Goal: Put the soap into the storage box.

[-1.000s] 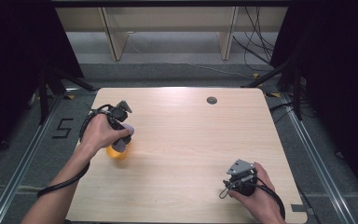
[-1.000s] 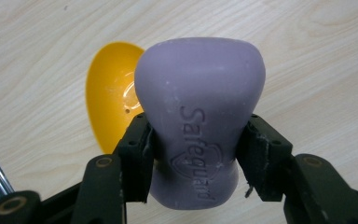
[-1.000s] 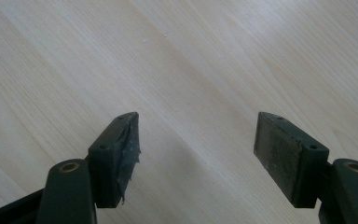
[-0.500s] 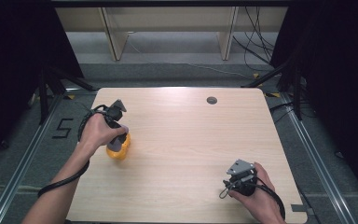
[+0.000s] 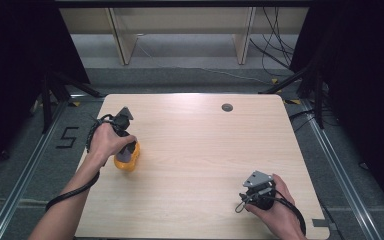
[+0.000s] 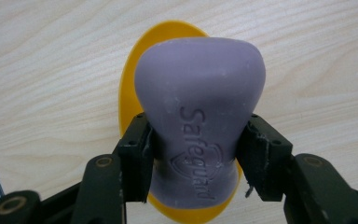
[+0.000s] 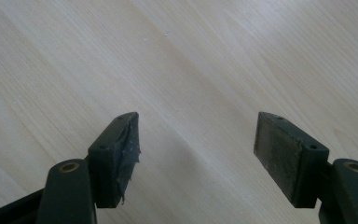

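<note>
The left gripper (image 6: 195,154) has its two jaws pressed on the narrow waist of a purple bar of soap (image 6: 199,116), so the soap is firmly held, and it hangs directly above a yellow dish (image 6: 129,93) that lies on the wooden table (image 5: 195,145). In the high view this soap (image 5: 125,154) and the dish (image 5: 130,162) are at the left part of the table, under the person's left hand (image 5: 107,142); whether the soap already touches the dish cannot be told from the pictures. The step in hand seems to be the placing of the soap into the dish. To do it well, the person should keep the soap centred over the dish, because the dish is only a little wider than the bar, and should lower it slowly until it rests flat. The jaws should open only after the soap has its support, and then the gripper should rise straight up, so the pads do not drag the bar or push the light dish aside. The right gripper (image 7: 196,156) stands wide open with nothing between its jaws, low over bare wood near the front right corner (image 5: 257,192), well apart from the dish.
</note>
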`<state>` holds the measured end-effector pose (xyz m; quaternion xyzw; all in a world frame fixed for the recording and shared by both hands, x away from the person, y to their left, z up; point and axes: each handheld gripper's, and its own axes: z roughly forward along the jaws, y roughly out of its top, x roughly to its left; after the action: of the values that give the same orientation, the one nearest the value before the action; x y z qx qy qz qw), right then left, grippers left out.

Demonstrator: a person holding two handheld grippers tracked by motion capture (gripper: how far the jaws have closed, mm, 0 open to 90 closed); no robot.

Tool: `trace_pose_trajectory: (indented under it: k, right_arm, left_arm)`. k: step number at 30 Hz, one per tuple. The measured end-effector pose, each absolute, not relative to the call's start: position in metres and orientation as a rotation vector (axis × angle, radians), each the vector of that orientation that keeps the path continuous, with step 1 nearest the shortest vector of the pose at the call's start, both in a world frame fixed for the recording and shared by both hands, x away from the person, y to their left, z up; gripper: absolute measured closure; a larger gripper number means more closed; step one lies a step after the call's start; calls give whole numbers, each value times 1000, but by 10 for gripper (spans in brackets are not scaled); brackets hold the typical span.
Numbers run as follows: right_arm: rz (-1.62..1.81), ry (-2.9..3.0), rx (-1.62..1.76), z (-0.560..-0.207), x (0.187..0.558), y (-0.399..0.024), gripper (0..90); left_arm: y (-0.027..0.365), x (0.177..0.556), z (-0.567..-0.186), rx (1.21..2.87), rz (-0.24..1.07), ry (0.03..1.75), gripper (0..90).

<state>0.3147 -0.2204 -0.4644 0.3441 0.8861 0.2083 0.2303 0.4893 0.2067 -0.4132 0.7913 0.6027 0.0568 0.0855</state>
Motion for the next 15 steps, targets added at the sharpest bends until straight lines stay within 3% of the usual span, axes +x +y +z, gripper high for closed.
trace_pose_trajectory:
  k: [15]
  right_arm:
    - [576,2428,987,-465,313,-219,318]
  left_arm:
    - [205,493,-424,2341,146,1832,487]
